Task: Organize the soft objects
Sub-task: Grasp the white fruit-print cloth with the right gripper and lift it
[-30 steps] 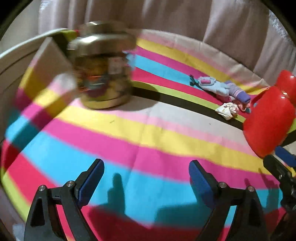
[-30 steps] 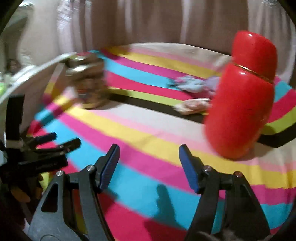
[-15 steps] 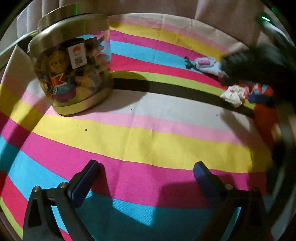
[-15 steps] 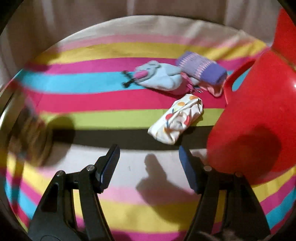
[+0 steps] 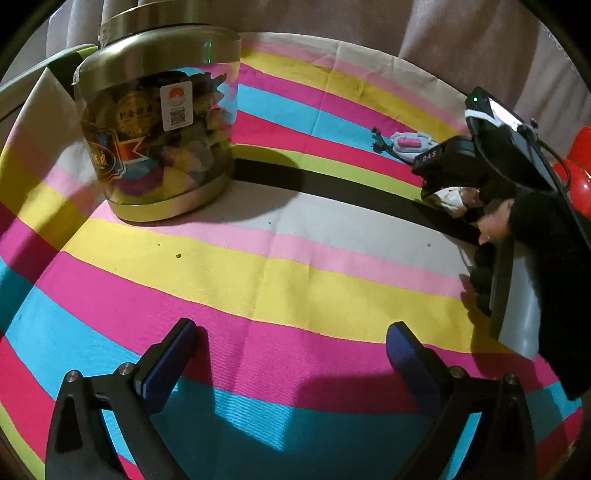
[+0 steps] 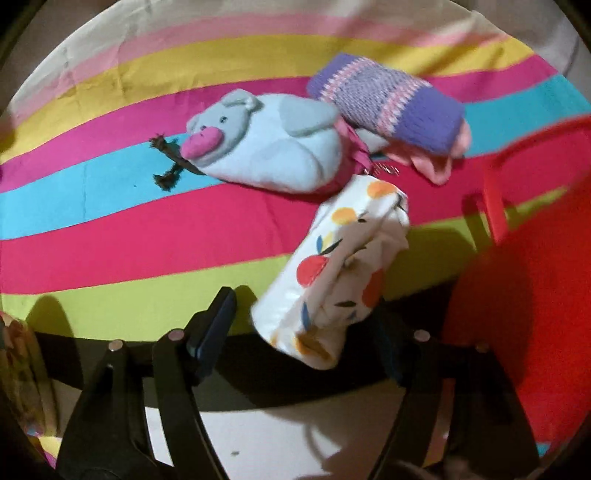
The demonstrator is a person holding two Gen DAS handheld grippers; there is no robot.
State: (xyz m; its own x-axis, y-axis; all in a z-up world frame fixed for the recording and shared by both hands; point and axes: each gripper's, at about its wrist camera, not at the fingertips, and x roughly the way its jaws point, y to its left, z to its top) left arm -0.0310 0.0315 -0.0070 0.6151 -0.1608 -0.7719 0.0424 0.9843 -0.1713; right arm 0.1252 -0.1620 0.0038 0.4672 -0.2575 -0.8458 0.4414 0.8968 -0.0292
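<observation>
In the right wrist view a white fruit-print fabric roll (image 6: 334, 273) lies on the striped cloth, its near end between my open right gripper's (image 6: 306, 332) fingers. Behind it lie a light blue plush animal (image 6: 273, 147) and a purple knitted sock (image 6: 388, 107) over a pink one. My left gripper (image 5: 291, 358) is open and empty, low over the striped cloth (image 5: 258, 266). In the left wrist view the right gripper's body (image 5: 498, 155) covers most of the soft things; the plush (image 5: 408, 142) and the roll (image 5: 452, 199) peek out.
A clear jar with a gold lid (image 5: 159, 122), full of wrapped sweets, stands at the left back. A red jug (image 6: 524, 277) stands right beside the fabric roll. Beige curtain (image 5: 369, 22) hangs behind the table.
My right gripper has moved forward to the soft things, and its fingers now flank the fabric roll. My left gripper has moved forward and lower towards the jar.
</observation>
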